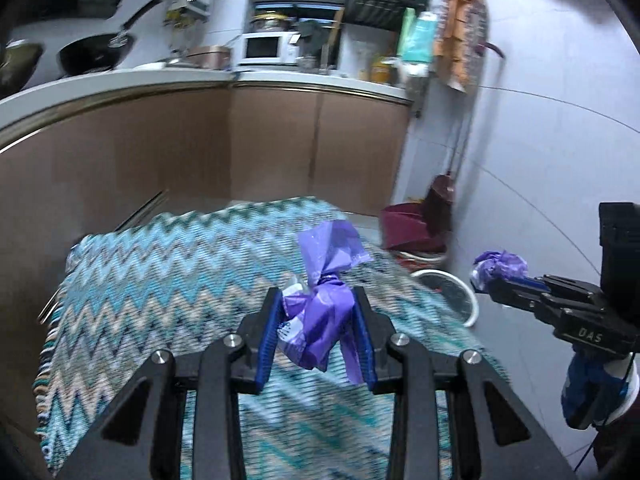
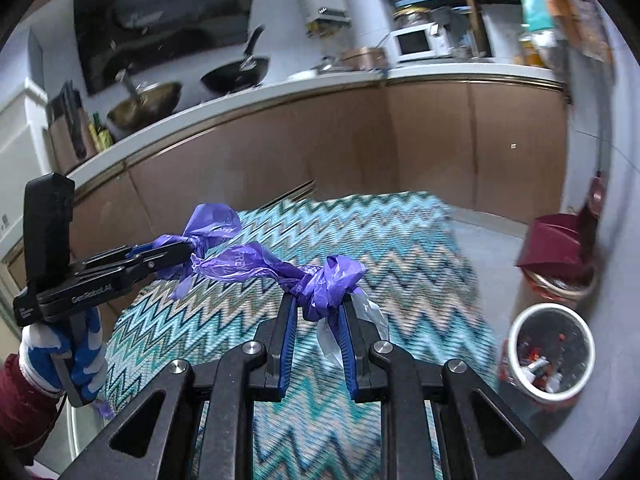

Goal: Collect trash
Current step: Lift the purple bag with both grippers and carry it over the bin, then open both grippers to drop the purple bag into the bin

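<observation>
Right view shows the purple bag (image 2: 256, 266) stretched between both grippers above the zigzag cloth (image 2: 400, 248), plus a bin (image 2: 516, 332). Left gripper (image 1: 316, 312) jaws clamp one bag end; right gripper (image 2: 320, 304) jaws pinch the other.

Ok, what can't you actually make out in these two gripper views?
- Purple bag contents: not visible in either view; it is twisted between the left claw and the right claw.
- White bin contents: right wrist view, small and blurred.
- Countertop items: both views, motion blur.
- Table under the zigzag cloth: covered.
</observation>
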Demonstrator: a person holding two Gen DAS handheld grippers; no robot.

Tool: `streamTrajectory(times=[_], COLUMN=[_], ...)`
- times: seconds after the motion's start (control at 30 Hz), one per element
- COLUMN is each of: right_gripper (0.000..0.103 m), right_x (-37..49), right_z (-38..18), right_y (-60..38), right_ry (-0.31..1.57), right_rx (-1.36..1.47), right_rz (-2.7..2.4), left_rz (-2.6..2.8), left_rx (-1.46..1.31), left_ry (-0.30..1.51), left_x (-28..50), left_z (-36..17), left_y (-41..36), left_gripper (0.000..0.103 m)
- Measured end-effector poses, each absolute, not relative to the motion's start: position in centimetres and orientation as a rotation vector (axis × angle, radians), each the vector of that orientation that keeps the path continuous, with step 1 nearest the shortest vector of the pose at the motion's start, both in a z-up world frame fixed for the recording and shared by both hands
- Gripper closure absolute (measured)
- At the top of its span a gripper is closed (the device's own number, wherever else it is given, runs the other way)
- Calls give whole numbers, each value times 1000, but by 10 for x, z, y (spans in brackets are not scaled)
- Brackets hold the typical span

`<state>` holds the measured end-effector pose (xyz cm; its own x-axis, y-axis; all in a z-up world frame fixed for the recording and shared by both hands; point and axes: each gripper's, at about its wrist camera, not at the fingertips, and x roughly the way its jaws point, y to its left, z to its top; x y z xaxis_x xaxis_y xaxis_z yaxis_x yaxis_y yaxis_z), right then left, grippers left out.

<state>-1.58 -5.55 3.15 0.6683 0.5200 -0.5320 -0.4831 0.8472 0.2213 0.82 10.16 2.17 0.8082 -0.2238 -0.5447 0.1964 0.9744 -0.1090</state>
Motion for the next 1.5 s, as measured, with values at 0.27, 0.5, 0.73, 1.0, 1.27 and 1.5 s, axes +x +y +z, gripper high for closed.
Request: streamTrajectory(times=[0.27,0.5,0.73,1.0,1.27,1.5], right_gripper=[84,84,83,78,63,52], right_x=[-9,33,95,150,173,155], right_z=[23,-9,-54,-105,-142,-132], right_y=[-147,-222,-279,-314,-332,-332], right_ry=[571,599,676,766,850,840], right_rx=[174,265,289,310,262,257], right_rz=[382,204,88,31,-57,-91], left_rz=[-378,-504,-575,-575,-578,-568], left_rx=[6,70,80,61,-21,-34], left_ry=[646,722,806,886,937,891], left_x=[61,135,215,286,323,308], left_z=[22,-8,-56,-111,-143,-127], left_y=[-1,-104,-191,-243,-260,-251], left_gripper=[71,71,71,66,54,54])
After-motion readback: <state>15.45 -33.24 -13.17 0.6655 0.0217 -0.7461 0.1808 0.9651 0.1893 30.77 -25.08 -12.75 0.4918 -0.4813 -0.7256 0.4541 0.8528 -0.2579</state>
